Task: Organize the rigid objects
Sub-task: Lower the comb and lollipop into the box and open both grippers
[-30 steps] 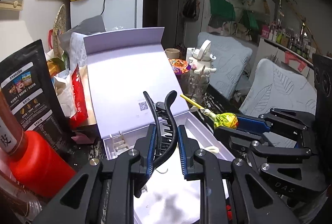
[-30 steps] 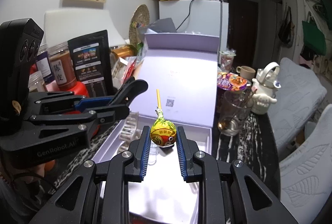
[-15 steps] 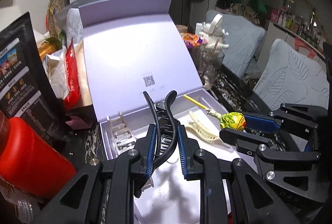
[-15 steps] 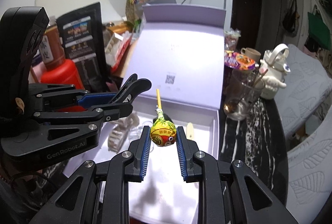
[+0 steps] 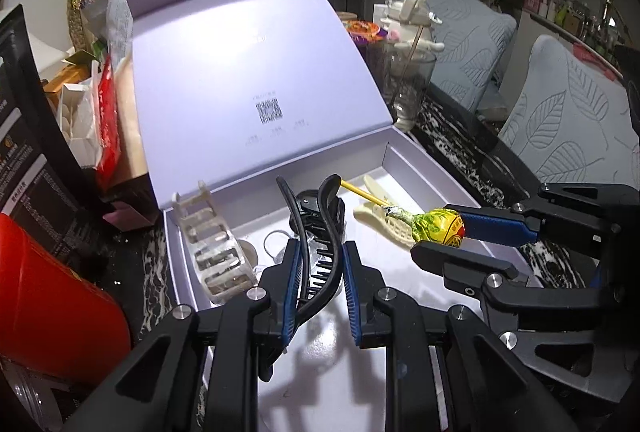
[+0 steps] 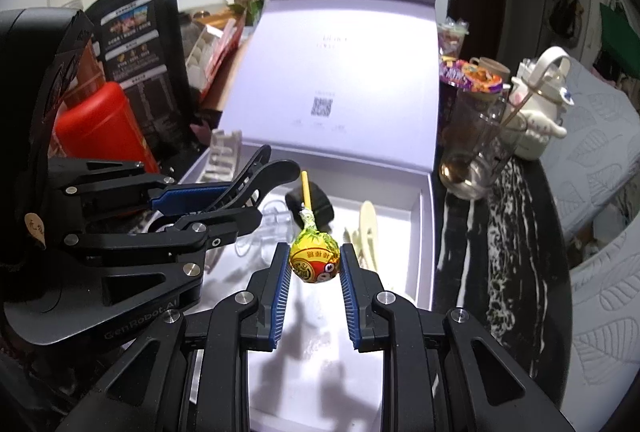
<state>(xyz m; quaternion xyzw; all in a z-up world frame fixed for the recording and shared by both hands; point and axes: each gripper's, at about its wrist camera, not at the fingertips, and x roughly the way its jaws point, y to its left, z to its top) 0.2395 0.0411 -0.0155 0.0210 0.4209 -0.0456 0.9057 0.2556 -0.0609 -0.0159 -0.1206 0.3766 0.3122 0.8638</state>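
Note:
My left gripper (image 5: 319, 255) is shut on a black hair claw clip (image 5: 316, 232) and holds it over the open white box (image 5: 432, 168). My right gripper (image 6: 314, 260) is shut on a yellow-wrapped lollipop (image 6: 315, 259), stick pointing forward, also above the box (image 6: 425, 216). In the left wrist view the lollipop (image 5: 438, 226) hangs over a cream hair clip (image 5: 384, 218). A clear hair clip (image 5: 212, 244) stands at the box's left wall. A black object (image 6: 318, 206) lies near the back wall. The left gripper also shows in the right wrist view (image 6: 240, 206).
The box lid (image 5: 248, 72) stands open behind. A red jar (image 5: 52, 308) and black pouch (image 6: 140, 44) crowd the left. A glass cup (image 6: 476, 152) and white figurine bottle (image 6: 540, 112) stand right of the box on the dark marbled table (image 6: 516, 232).
Both grippers have moved forward and down toward the box floor, still holding their objects. The clips inside the box have come into view.

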